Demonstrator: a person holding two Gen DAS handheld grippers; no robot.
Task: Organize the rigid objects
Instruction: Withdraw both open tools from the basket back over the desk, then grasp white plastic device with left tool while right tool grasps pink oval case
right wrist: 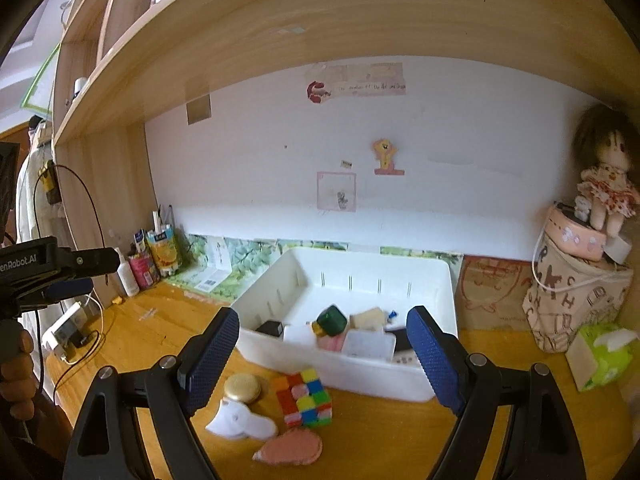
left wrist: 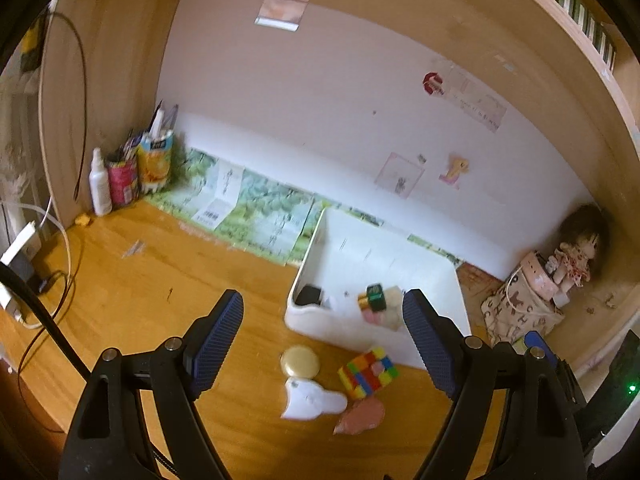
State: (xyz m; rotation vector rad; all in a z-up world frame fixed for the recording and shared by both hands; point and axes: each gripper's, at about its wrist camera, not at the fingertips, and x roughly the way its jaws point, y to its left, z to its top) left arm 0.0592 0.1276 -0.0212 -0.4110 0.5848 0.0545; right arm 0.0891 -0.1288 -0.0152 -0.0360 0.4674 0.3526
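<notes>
Four items left on the surface, both claws empty.

Puzzle cube sits just outside the white bin, touching or nearly touching its front wall, with the gold disc, white piece and pink piece beside it. Right claw is spread wide, cube ahead and below, slightly left of centre. Left claw, also wide, hangs similarly near; I judge neither clearly nearer.

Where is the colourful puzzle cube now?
The puzzle cube lies on the desk just before the white bin, right of the round gold case.
</notes>
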